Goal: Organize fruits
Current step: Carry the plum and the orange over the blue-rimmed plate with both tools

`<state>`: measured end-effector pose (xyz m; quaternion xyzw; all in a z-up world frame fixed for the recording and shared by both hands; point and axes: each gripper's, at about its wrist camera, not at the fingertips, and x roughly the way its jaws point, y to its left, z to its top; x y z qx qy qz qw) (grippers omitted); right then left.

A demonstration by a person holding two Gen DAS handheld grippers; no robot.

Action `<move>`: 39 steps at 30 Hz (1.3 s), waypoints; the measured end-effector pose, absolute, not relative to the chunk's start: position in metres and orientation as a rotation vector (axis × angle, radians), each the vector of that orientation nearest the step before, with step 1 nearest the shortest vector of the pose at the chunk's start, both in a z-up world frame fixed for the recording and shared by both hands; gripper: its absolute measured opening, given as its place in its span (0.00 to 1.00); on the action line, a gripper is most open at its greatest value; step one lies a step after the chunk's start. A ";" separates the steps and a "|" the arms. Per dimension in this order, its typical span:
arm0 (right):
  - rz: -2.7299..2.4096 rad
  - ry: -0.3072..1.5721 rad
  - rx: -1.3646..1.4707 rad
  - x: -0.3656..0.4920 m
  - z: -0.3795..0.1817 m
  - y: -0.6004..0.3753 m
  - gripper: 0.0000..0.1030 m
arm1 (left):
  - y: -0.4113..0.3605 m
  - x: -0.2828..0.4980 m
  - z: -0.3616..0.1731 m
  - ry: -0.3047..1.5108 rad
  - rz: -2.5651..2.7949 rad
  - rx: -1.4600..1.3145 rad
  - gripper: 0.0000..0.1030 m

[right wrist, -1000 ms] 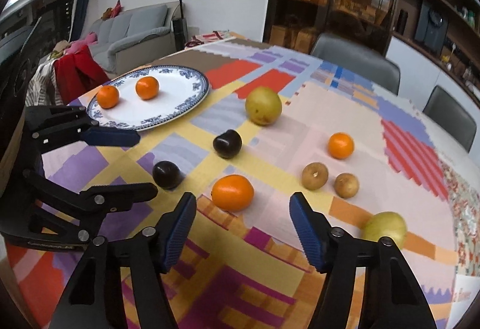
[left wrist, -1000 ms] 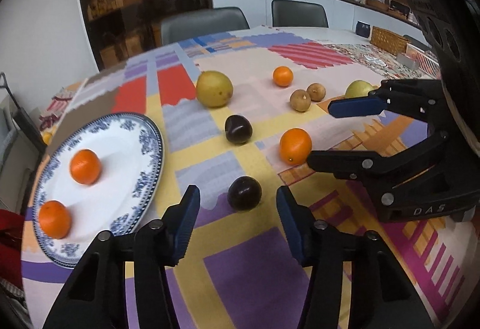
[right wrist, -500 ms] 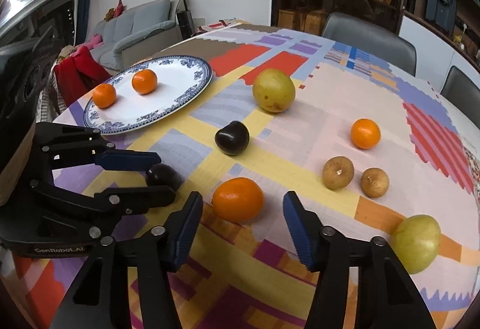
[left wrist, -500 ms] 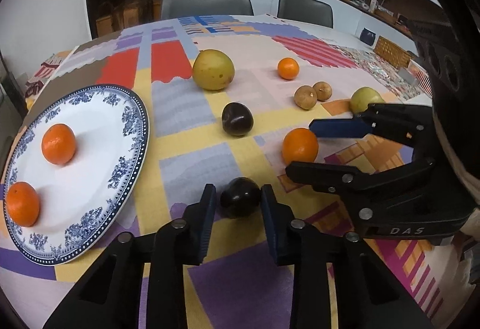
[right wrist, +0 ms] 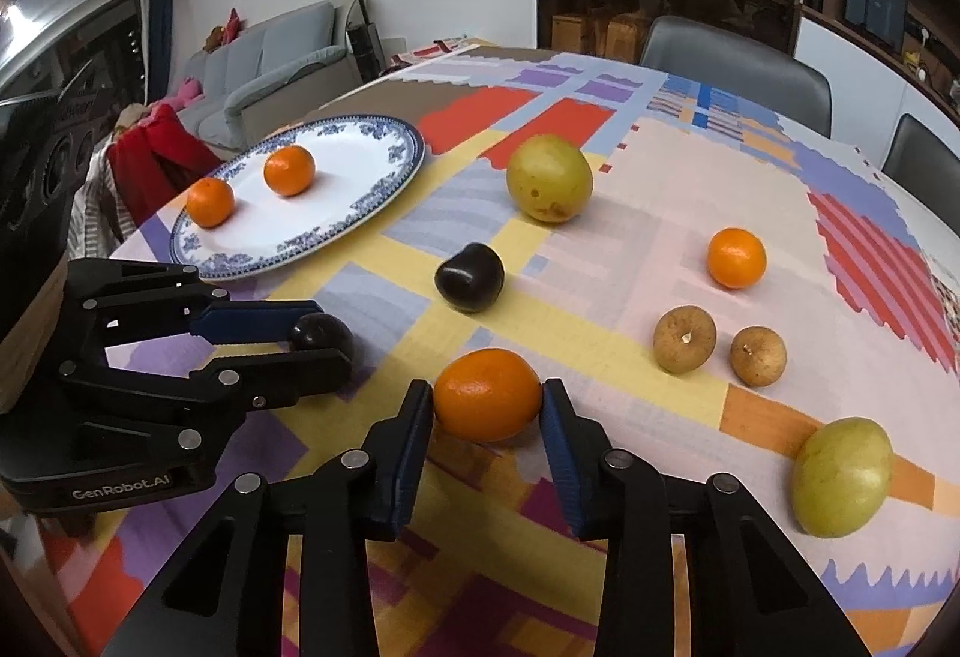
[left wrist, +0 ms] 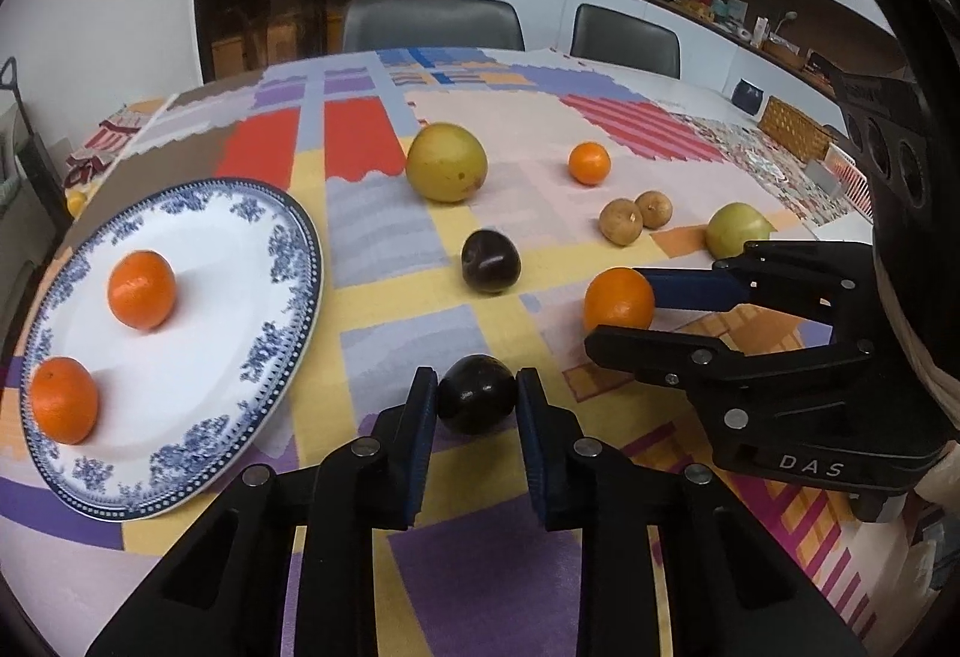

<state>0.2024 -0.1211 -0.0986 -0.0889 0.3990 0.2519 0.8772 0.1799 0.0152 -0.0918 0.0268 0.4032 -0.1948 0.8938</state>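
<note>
Tablecloth: plate holds 2 oranges; left tool clamps plum, right tool clamps orange.

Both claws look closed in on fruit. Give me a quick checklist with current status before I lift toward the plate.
1. Left claw seated on the dark plum: ok, pads touch both sides.
2. Right claw seated on the orange: ok, pads touch both sides, fruit centred.
3. Grip firm enough to lift: cannot tell, both fruits sit on the tablecloth.
4. Room on the plate: ok, only two oranges on it, with white space beside them.
5. Claws apart from each other: ok, but close, so lift carefully.
6. Second dark plum out of the way: ok, it lies farther back.
</note>
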 end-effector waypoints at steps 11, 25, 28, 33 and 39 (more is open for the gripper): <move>0.532 0.771 -0.159 0.190 -0.071 -0.114 0.37 | 0.029 0.162 -0.063 0.763 -0.362 0.049 0.26; 0.580 0.665 -0.120 0.182 -0.028 -0.071 0.37 | 0.077 0.144 -0.027 0.681 -0.259 0.028 0.26; 0.592 0.646 -0.113 0.185 -0.020 -0.059 0.37 | 0.091 0.145 -0.022 0.667 -0.235 0.021 0.26; 0.618 0.628 -0.131 0.192 -0.012 -0.033 0.37 | 0.113 0.152 -0.016 0.648 -0.194 0.021 0.26; 0.636 0.630 -0.148 0.206 -0.010 -0.006 0.37 | 0.137 0.164 -0.013 0.640 -0.155 0.030 0.26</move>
